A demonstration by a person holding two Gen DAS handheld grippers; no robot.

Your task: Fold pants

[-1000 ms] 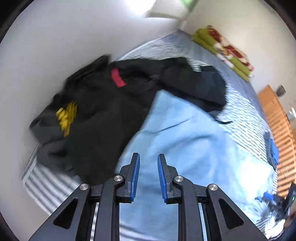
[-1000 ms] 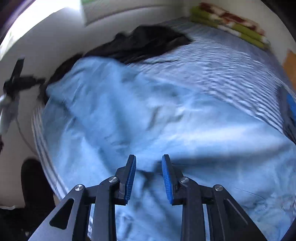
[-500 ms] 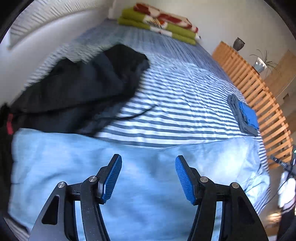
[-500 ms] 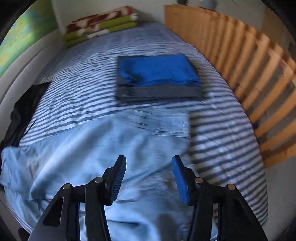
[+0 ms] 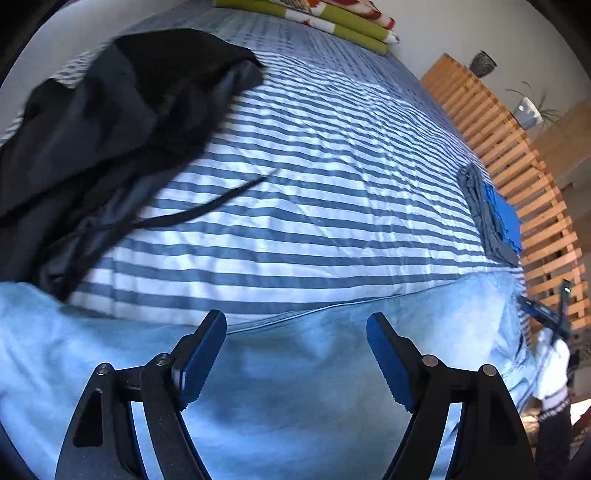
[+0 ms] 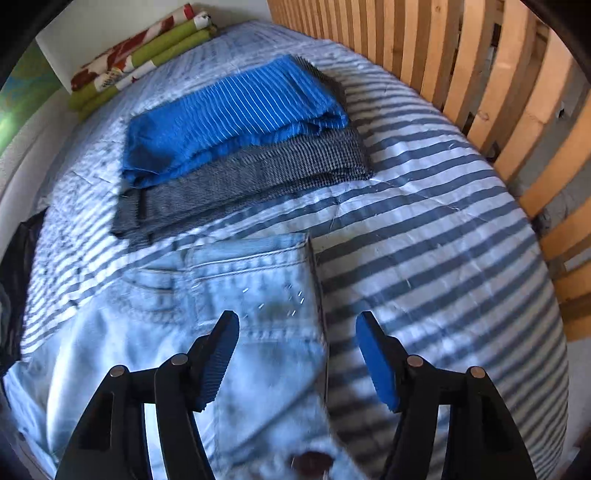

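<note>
Underneath, soft pale-blue denim pants [image 6: 255, 295] across a striped quilted bedcover [image 6: 424, 236]

The jeans [image 5: 295, 387] lie spread across the near edge of the bed [image 5: 332, 184], waistband [image 6: 251, 254] toward the slatted bed frame [image 6: 480, 92]. Just beyond the waistband sits a stack of two folded garments [image 6: 236, 147], one atop the other. At the opposite side, a heap of dark clothing [image 5: 110, 110] lies against the wall, seemingly overlapping the jeans' far end. Folded blankets [image 5: 332, 18] rest at the bed's far end.
</note>
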